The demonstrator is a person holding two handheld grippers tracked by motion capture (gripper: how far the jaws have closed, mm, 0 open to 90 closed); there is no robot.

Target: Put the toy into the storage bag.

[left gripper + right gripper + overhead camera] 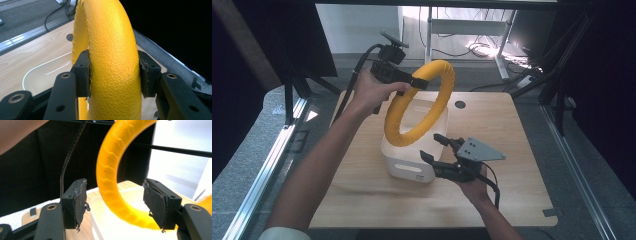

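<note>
Ring (422, 102), yellow and padded, held upright over the white bin (412, 167) at mid-table, its lower arc at or just inside the bin's mouth. Left gripper (421, 82) clamps the ring's upper far-left arc; in the left gripper view both pads (83, 72) press into the foam skin, jaws closed tight on it. Right gripper (435, 147) sits near and right of the bin, jaws parted wide, nothing between the pads; in the right gripper view the ring (112, 182) stands beyond them, untouched.

Step in hand, as judged: ring carried by the left alone, over the bin (120, 225), right standing off.

Next move likely calls for either lowering the ring into the bin, tilting it so it fits inside, or the right closing on the near arc to steady it. Whether the ring fits flat cannot be told.
</note>
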